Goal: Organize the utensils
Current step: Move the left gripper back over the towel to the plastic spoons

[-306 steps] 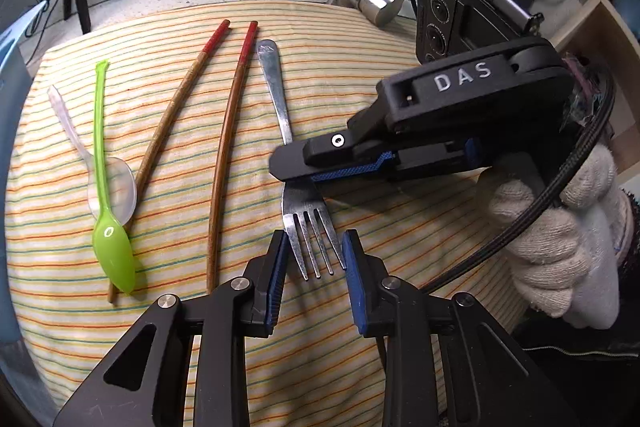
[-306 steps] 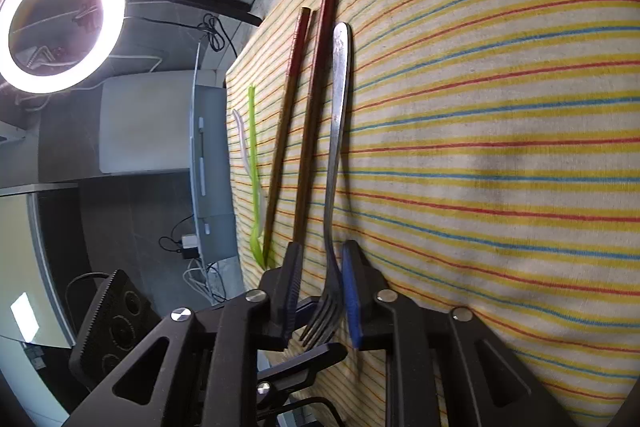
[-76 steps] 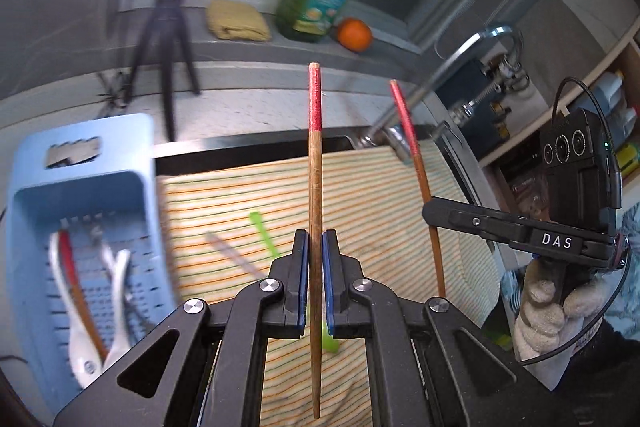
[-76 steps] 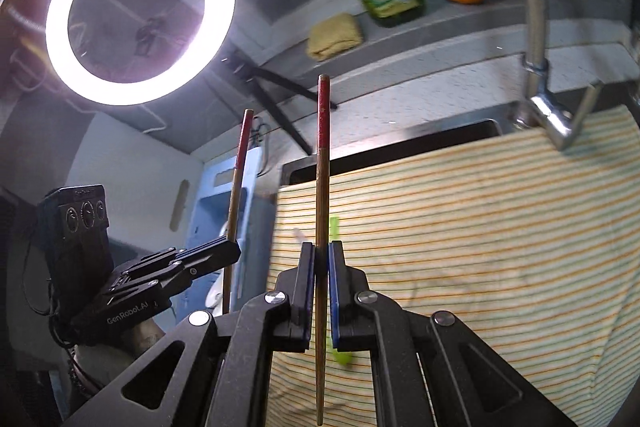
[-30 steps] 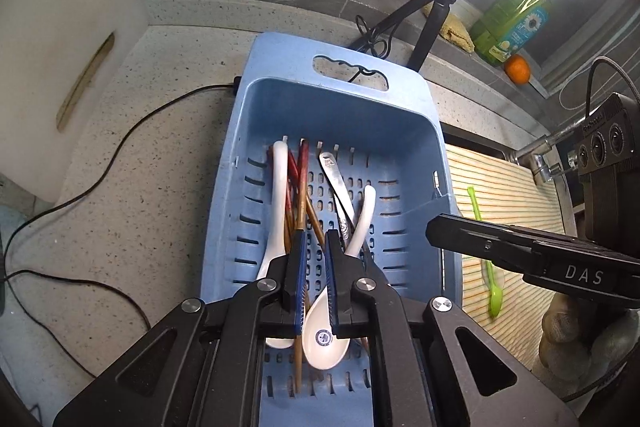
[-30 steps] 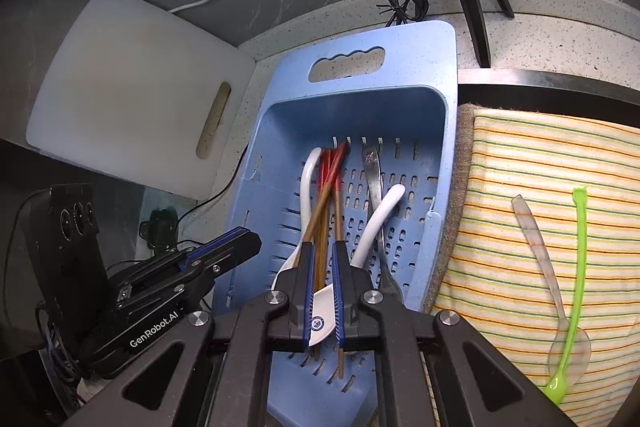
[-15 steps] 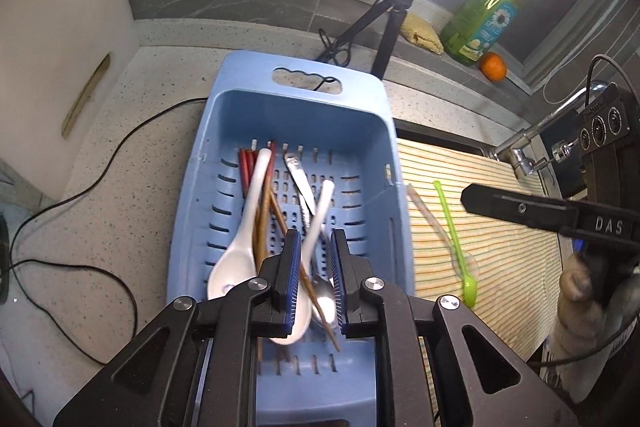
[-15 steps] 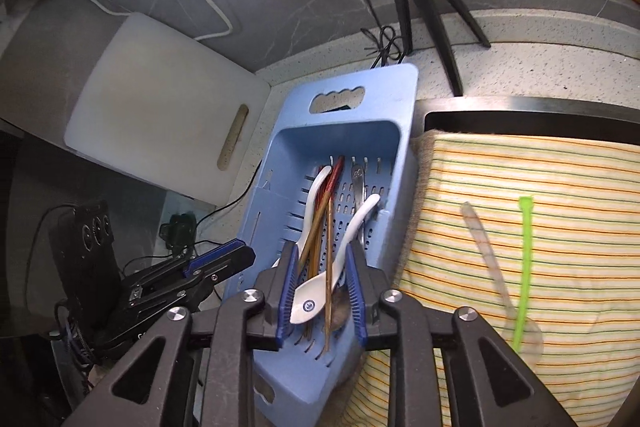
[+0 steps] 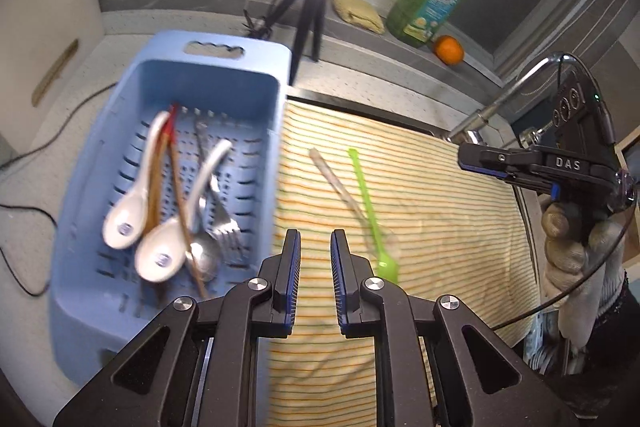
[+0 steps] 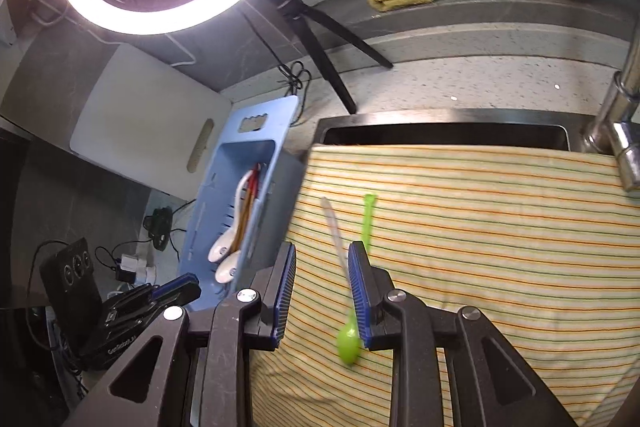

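Both the left claw (image 9: 315,269) and the right claw (image 10: 322,291) hang empty, jaws parted.

The left claw (image 9: 315,267) hangs with its jaws apart and nothing between them, over the edge of a striped cloth (image 9: 440,195). To its left a blue basket (image 9: 256,131) holds two white spoons (image 9: 124,223), red-tipped chopsticks (image 9: 176,187), a metal spoon and a fork (image 9: 224,227). On the cloth lie a green spoon (image 9: 370,215) and a clear spoon (image 9: 332,179), crossing near their bowls. At far right, a gloved hand holds the right claw (image 9: 472,159).
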Available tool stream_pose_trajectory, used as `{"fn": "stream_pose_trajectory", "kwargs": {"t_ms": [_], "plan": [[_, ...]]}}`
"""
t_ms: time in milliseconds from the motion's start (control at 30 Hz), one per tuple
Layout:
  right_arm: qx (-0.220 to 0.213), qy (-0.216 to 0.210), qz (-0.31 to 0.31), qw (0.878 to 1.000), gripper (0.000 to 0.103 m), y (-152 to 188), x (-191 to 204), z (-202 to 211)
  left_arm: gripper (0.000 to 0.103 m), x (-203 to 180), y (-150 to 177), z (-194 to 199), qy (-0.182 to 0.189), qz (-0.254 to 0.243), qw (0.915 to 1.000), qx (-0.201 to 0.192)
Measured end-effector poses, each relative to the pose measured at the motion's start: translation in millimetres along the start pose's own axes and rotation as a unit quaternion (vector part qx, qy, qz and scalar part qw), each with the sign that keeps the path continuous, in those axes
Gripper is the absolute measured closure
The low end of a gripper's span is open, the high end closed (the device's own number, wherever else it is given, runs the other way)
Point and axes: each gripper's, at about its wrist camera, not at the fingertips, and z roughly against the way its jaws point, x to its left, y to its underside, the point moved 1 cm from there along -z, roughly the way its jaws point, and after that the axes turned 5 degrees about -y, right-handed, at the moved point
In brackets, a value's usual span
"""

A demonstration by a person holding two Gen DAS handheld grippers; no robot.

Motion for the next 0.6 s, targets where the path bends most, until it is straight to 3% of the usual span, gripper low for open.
{"fn": "stream_pose_trajectory", "kwargs": {"t_ms": [300,600], "plan": [[0.066,-0.019,-0.008,0.998,0.078,18.1,-27.0,-23.2,0.089,-39.1,38.0,-36.4,0.034,0.025,0.9984,0.037],[0.099,-0.007,-0.004,0.995,0.078,11.4,-35.6,-55.2,0.085,-44.4,45.1,-52.7,0.03,0.056,0.997,0.045]]}}
